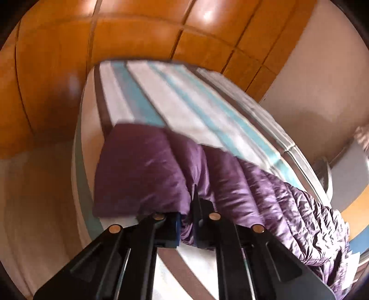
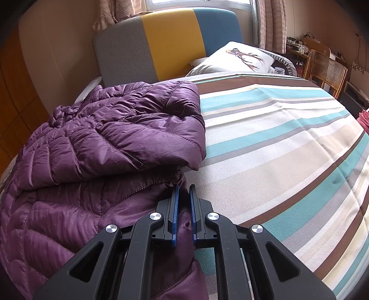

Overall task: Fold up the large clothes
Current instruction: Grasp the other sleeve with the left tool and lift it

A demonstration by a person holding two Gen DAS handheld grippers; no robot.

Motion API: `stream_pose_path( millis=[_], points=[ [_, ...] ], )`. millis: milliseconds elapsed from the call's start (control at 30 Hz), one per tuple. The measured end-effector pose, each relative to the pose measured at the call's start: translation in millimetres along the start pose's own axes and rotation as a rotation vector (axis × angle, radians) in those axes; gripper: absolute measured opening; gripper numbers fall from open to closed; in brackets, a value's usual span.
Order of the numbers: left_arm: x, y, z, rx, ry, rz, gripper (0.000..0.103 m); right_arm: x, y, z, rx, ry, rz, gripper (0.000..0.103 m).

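One purple quilted jacket [image 2: 96, 147] lies along the left side of a bed [image 2: 276, 143] with a striped cover, one part folded over the rest; no writing can be read on it. The left gripper [image 1: 187, 221] is closed on a bunched fold of the jacket, and the right gripper [image 2: 183, 212] pinches its edge. One deer-print pillow [image 2: 239, 57] rests against a grey, yellow and blue headboard [image 2: 166, 43], and one cane chair [image 2: 325, 67] stands to the right.

Bedroom with a bed [image 2: 288, 143] under a striped sheet, headboard [image 2: 166, 43] in grey, yellow and blue. Behind it a window [image 2: 198, 3] with patterned curtains [image 2: 269, 25], daylight coming in. Cane chair [image 2: 325, 67] beside the bed. Orange wooden wardrobe doors [image 1: 57, 57].
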State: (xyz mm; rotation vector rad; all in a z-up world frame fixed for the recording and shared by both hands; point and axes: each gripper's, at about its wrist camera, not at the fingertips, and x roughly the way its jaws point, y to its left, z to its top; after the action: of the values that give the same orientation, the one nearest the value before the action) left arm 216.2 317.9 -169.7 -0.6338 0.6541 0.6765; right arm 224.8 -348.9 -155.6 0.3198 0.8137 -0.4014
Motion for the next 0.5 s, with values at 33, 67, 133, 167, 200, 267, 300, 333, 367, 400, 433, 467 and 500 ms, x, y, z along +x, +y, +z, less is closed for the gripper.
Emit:
stream_pose_path(
  millis=[33, 67, 133, 167, 200, 267, 300, 333, 367, 400, 433, 467, 500],
  points=[
    [-5.8, -7.7, 0.1, 0.021, -0.029, -0.004, 0.006, 0.0, 0.0, 0.1, -0.001, 0.0, -0.001, 0.008],
    [-11.5, -15.4, -0.3, 0.043, -0.05, -0.008, 0.006, -0.1, -0.3, 0.0, 0.0, 0.0, 0.0, 0.008],
    [-21.4, -36.0, -0.6, 0.108, -0.093, -0.022, 0.006, -0.1, -0.3, -0.1, 0.003, -0.005, 0.004, 0.008],
    [-29.0, -50.7, -1.2, 0.155, -0.122, -0.039, 0.006, -0.1, -0.5, 0.0, 0.004, -0.005, 0.006, 0.008],
    [-33.0, -59.8, -1.4, 0.185, -0.141, -0.05, 0.006, -0.3, -1.0, 0.0, 0.005, -0.005, 0.007, 0.008],
    [-48.5, -87.9, -6.0, 0.272, -0.184, -0.091, 0.006, -0.3, -1.2, 0.3, 0.006, -0.006, 0.008, 0.008],
    [-54.6, -102.8, -9.3, 0.313, -0.198, -0.116, 0.006, -0.5, -1.3, 0.1, 0.005, -0.006, 0.007, 0.008],
    [-57.8, -113.1, -11.6, 0.339, -0.204, -0.133, 0.006, -0.3, -1.7, 0.3, 0.006, -0.005, 0.008, 0.008],
    [-62.4, -129.8, -16.7, 0.378, -0.204, -0.16, 0.006, -0.4, -1.7, 0.0, 0.007, -0.005, 0.01, 0.008],
    [-66.6, -142.8, -22.0, 0.408, -0.201, -0.184, 0.006, -0.7, -1.7, 0.2, 0.008, -0.006, 0.011, 0.008],
    [-71.9, -151.0, -27.4, 0.43, -0.2, -0.201, 0.006, -0.8, -1.9, 0.4, 0.01, -0.006, 0.012, 0.008],
    [-76.2, -165.9, -35.7, 0.468, -0.198, -0.222, 0.006, -0.6, -2.0, 0.7, 0.01, -0.006, 0.013, 0.008],
    [-82.2, -177.4, -45.2, 0.499, -0.196, -0.236, 0.006, -0.9, -2.8, 0.8, 0.011, -0.006, 0.013, 0.008]
  ],
)
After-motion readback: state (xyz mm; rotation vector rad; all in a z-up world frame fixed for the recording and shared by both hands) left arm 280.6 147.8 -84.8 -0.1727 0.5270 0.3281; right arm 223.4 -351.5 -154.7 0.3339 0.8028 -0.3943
